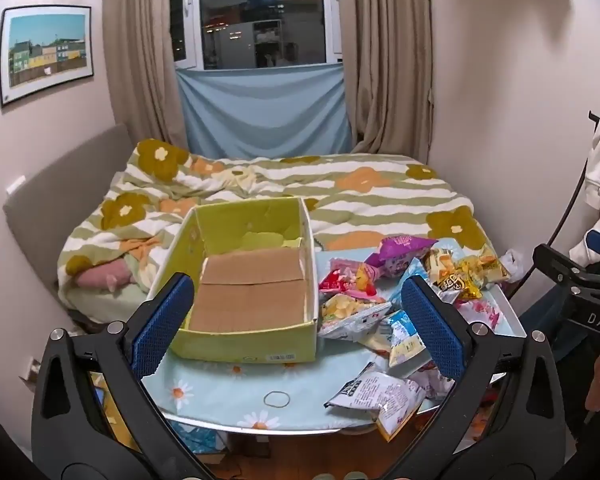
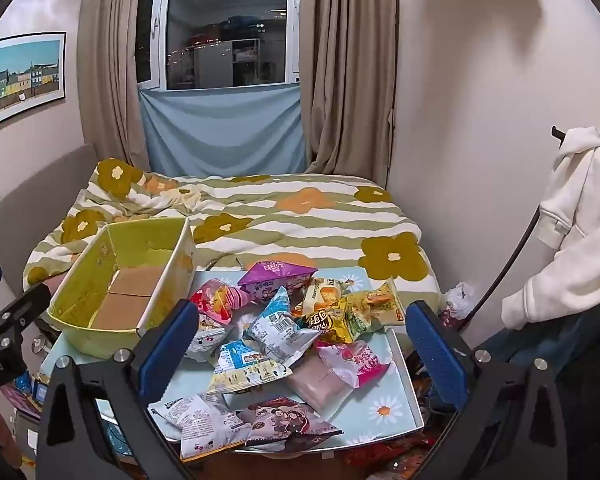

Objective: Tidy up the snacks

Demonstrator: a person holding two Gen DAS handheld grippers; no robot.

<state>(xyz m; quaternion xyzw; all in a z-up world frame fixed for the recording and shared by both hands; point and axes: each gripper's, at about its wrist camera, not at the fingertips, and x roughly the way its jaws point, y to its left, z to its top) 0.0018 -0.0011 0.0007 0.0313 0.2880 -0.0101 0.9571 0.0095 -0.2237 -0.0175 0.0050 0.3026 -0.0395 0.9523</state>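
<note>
An empty green cardboard box [image 1: 244, 344] with a brown bottom stands on the left of a small table [image 1: 220, 396] with a daisy cloth; the box also shows in the right wrist view [image 2: 88, 336]. A pile of several snack packets [image 1: 380, 304] lies to the right of the box, spread over the table's right half [image 2: 276, 332]. My left gripper [image 1: 298, 324] is open and empty, held above the table's front between box and packets. My right gripper [image 2: 302, 344] is open and empty above the packet pile.
A bed with a flowered quilt [image 1: 300, 188] lies right behind the table. A rubber band [image 1: 277, 399] lies on the cloth near the front edge. A white hoodie [image 2: 580, 216] hangs at the right. More packets lie on the floor under the table [image 2: 380, 456].
</note>
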